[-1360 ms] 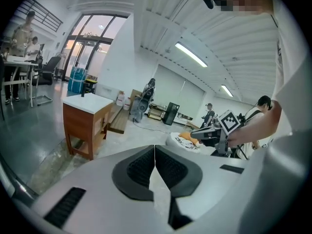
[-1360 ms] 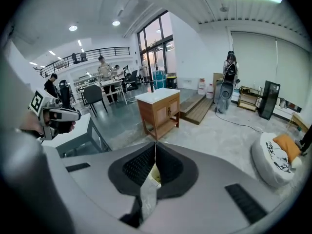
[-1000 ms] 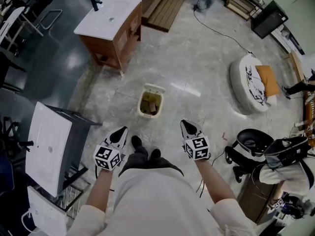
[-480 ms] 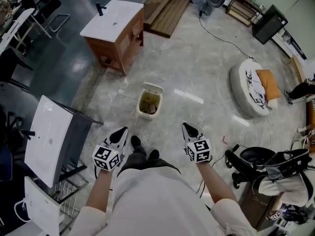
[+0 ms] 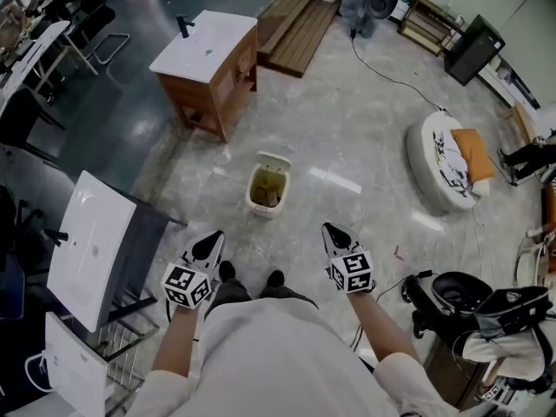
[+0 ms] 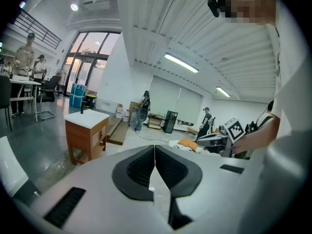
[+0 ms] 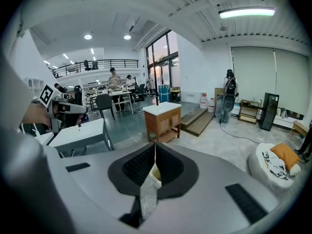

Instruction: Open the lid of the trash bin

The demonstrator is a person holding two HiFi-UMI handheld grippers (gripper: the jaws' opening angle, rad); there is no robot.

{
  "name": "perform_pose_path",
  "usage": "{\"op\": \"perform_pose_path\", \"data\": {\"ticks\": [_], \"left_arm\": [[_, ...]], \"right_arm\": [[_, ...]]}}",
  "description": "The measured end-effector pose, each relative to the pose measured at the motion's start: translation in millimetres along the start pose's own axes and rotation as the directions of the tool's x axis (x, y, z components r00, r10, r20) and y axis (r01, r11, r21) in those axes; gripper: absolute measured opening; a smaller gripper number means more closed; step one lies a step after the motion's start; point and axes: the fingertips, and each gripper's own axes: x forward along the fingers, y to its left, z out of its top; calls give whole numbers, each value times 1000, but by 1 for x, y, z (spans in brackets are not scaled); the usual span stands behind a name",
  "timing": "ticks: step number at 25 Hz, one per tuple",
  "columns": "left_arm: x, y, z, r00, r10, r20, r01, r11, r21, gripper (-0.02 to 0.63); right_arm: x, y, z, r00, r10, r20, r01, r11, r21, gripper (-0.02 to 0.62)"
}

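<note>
A small cream trash bin stands on the marble floor ahead of the person's feet. Its lid is tipped back on the far side, and brown contents show inside. My left gripper hangs shut and empty, nearer than the bin and to its left. My right gripper is also shut and empty, nearer than the bin and to its right. In the left gripper view the jaws meet with nothing between them. In the right gripper view the shut jaws leave a slit where a sliver of the bin shows.
A wooden vanity with a white top stands beyond the bin at the left. A white panel on a dark stand is close at the left. A round white cushion, a black stroller and floor cables lie to the right.
The bin has drawn slightly farther from the feet and the view has shifted back. Both grippers stay shut at the same height, on either side of the body.
</note>
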Motion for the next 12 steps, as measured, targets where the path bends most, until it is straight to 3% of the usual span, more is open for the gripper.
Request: {"op": "perform_pose_path", "data": {"ticks": [12], "left_arm": [[-27, 29, 23, 998, -52, 20, 51, 996, 70, 18]], "right_arm": [[-1, 36, 40, 995, -65, 82, 64, 998, 8, 31]]}}
